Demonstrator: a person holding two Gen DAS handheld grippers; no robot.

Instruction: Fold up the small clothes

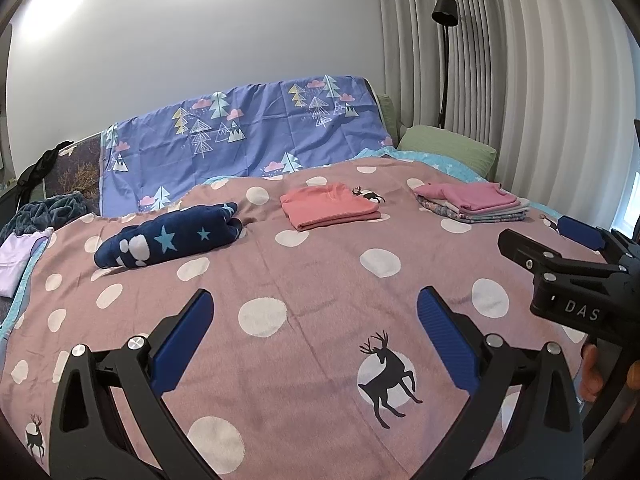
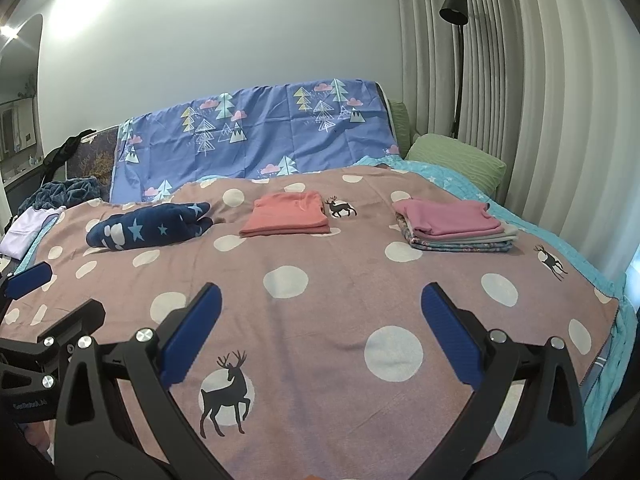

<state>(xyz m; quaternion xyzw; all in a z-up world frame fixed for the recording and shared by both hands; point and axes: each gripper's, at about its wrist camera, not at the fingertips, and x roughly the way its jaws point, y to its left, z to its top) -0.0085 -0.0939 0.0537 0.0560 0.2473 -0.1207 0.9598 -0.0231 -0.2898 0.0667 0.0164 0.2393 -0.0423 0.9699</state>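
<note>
Tongs both spread wide, holding nothing: left tongs and right tongs hover low over the bare front of the bedspread, side by side, probably ready to reach for a next garment. Folded clothes laid out in a row across the middle of the frame, likely sorted: one navy star garment at left, loosely rolled; one folded coral piece at centre; one stack at right, pink on top, roughly four layers, exact count unclear. One pale lilac garment at the far left edge, seemingly unfolded, probably next.
</note>
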